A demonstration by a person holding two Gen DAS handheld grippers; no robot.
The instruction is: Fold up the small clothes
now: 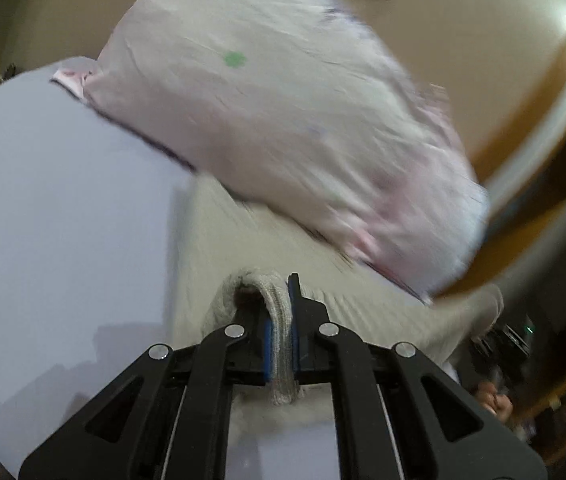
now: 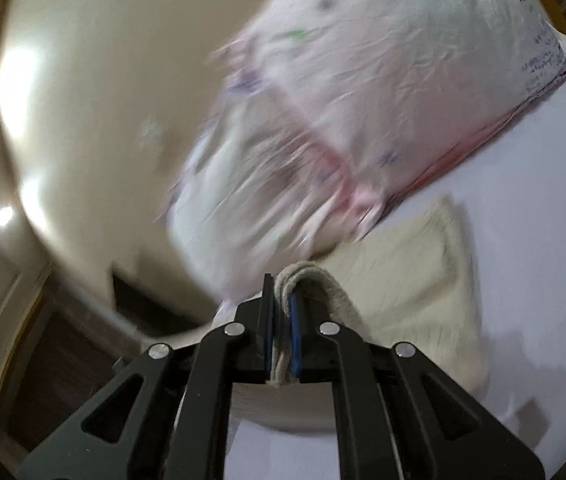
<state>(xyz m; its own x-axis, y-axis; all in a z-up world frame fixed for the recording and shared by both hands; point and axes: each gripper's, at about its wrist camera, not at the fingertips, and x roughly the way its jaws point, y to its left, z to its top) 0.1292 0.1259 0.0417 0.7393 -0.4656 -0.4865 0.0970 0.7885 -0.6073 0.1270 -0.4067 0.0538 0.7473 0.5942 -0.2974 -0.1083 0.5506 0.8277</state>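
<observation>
A small cream knit garment [image 1: 283, 240] lies on the pale lilac bedsheet [image 1: 63, 200]. My left gripper [image 1: 281, 320] is shut on a ribbed edge of the garment, which bunches up between the blue pads. In the right wrist view the same cream garment [image 2: 415, 280] spreads to the right of my right gripper [image 2: 281, 316], which is shut on another folded edge of it. Both views are blurred.
A large white pillow with pink and purple print [image 1: 283, 120] lies just beyond the garment; it also shows in the right wrist view [image 2: 363, 100]. The beige wall [image 2: 103, 60] and dark furniture [image 2: 63, 360] lie past the bed's edge.
</observation>
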